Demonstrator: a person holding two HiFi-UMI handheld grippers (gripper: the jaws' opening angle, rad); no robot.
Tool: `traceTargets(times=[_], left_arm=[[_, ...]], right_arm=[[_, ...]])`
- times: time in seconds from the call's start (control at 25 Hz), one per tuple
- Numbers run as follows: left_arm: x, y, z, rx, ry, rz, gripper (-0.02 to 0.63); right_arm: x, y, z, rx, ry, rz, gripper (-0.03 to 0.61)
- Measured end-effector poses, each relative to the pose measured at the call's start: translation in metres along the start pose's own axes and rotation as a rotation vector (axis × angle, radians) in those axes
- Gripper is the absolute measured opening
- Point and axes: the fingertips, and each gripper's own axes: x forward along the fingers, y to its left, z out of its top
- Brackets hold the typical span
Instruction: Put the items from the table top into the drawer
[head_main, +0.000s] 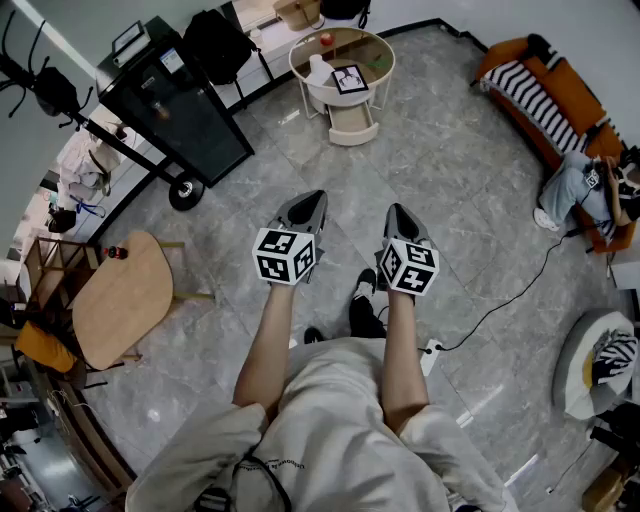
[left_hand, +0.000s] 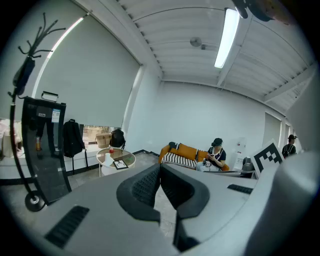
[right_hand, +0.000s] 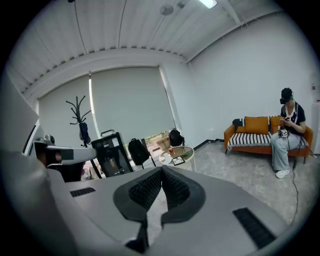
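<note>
Left gripper (head_main: 312, 205) and right gripper (head_main: 400, 215) are closed and empty, well short of the tabletop (head_main: 372, 52). The drawer (head_main: 352, 122) beneath it appears pulled out, ready for the items.

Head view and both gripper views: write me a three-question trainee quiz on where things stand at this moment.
1. True or false: the left claw holds an item.
2. Where is the red item? A: on the round table. B: in the drawer. C: on the floor.
3. Fill in: the right claw is ___ and empty.
Key: 1 false; 2 A; 3 shut.
</note>
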Motion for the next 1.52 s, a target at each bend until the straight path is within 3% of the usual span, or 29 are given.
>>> traceTargets(times=[0.24, 0.44, 0.6, 0.72, 0.92, 1.08, 1.2, 1.52], left_arm=[[0.09, 0.015, 0.027, -0.016, 0.001, 0.006, 0.019], [0.131, 0.023, 0.035, 0.008, 0.037, 0.043, 0.02], [0.146, 0.038, 0.033, 0.018, 0.053, 0.094, 0.02], [0.147, 0.049, 0.03, 0.019, 0.061, 0.116, 0.019], [0.155, 0.063, 0.03, -0.015, 0.063, 0.136, 0.018], [0.148, 0.076, 0.028, -0.034, 0.055, 0.17, 0.02], [0.167, 0.091, 0.036, -0.069, 0.027, 0.171, 0.02], [0.263, 0.137, 0.066, -0.072, 0.05, 0.093, 0.02]], right_arm=[[0.078, -0.045, 0.048, -0.002, -0.001, 0.05, 0.032], [0.122, -0.072, 0.075, 0.013, -0.002, 0.097, 0.032], [0.146, -0.084, 0.087, 0.138, -0.054, 0.195, 0.034], [0.152, -0.08, 0.094, 0.151, -0.068, 0.278, 0.032], [0.16, -0.098, 0.121, 0.206, -0.115, 0.312, 0.032], [0.154, -0.097, 0.117, 0.209, -0.105, 0.347, 0.032], [0.167, -0.101, 0.119, 0.176, -0.082, 0.336, 0.032], [0.255, -0.122, 0.164, 0.172, -0.077, 0.26, 0.032]])
